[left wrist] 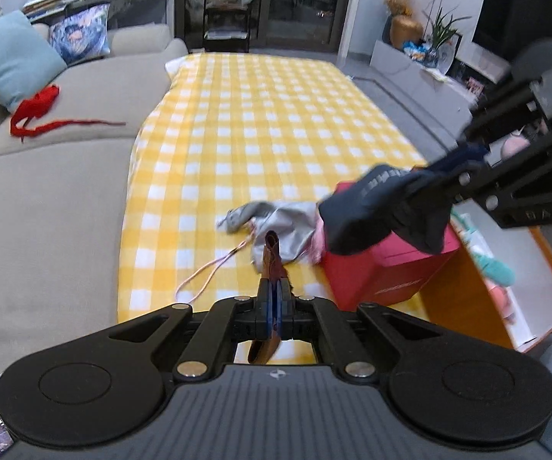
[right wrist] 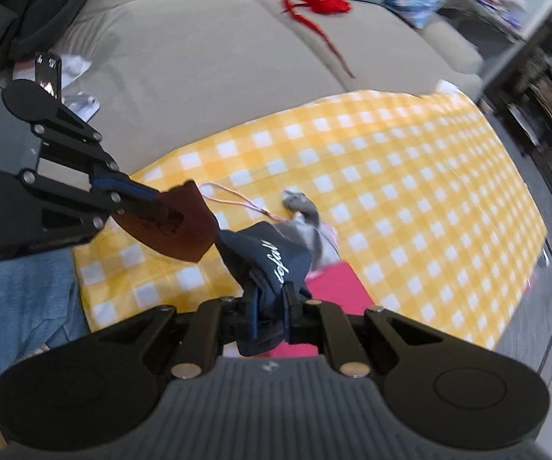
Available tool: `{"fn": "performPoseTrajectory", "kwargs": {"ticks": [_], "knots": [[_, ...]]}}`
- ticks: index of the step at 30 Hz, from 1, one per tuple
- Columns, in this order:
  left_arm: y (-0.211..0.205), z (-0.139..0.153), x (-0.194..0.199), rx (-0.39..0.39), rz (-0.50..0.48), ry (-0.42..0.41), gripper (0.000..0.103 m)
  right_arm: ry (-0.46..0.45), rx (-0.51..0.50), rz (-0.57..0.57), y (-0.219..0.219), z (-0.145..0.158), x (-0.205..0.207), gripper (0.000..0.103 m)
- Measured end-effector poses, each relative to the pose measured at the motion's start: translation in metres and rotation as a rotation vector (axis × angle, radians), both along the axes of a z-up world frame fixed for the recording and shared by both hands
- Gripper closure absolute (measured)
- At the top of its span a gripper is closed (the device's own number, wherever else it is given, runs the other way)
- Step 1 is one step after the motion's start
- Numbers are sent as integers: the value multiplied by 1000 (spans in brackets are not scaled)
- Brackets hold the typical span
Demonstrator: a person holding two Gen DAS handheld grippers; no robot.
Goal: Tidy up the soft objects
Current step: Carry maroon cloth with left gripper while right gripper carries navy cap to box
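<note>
My left gripper (left wrist: 274, 287) is shut on a small brown leather pouch (left wrist: 271, 260) and holds it above the yellow checked cloth (left wrist: 260, 122). In the right wrist view that left gripper (right wrist: 151, 201) comes in from the left with the brown pouch (right wrist: 183, 226) hanging from it. My right gripper (right wrist: 272, 299) is shut on a dark navy cloth bag with white lettering (right wrist: 276, 257). It hangs over a red box (right wrist: 337, 285). From the left wrist view the right gripper (left wrist: 429, 180) and its navy bag (left wrist: 383, 211) are above the red box (left wrist: 387, 272). A grey cloth (left wrist: 287, 226) lies beside the box.
A thin pink cord (left wrist: 214, 272) trails from the grey cloth. A red ribbon (left wrist: 38, 109) lies on the beige sofa (left wrist: 53, 191) to the left, near a light blue cushion (left wrist: 7, 57). An orange-walled box (left wrist: 536, 287) at the right holds teal and pink soft things.
</note>
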State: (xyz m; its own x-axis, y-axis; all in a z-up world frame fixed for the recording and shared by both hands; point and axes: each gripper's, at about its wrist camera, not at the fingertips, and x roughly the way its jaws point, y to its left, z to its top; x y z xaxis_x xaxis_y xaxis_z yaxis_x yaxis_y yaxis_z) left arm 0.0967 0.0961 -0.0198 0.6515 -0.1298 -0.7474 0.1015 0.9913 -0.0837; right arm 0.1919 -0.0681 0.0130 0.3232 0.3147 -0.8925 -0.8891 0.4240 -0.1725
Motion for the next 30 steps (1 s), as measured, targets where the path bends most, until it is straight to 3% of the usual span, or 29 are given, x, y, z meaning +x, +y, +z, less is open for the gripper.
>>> {"fn": "performPoseTrajectory", "kwargs": {"ticks": [8, 18, 25, 30], "knots": [[-32, 31, -10, -19, -50, -97, 101, -8, 59, -153, -71, 13, -27, 94], [-95, 57, -12, -80, -193, -187, 101, -19, 114, -401, -158, 1, -47, 93], [-149, 55, 3, -134, -315, -193, 101, 3, 127, -567, -214, -19, -49, 93], [-183, 43, 16, -190, -412, -152, 101, 2, 105, -646, -239, -35, -43, 93]]}}
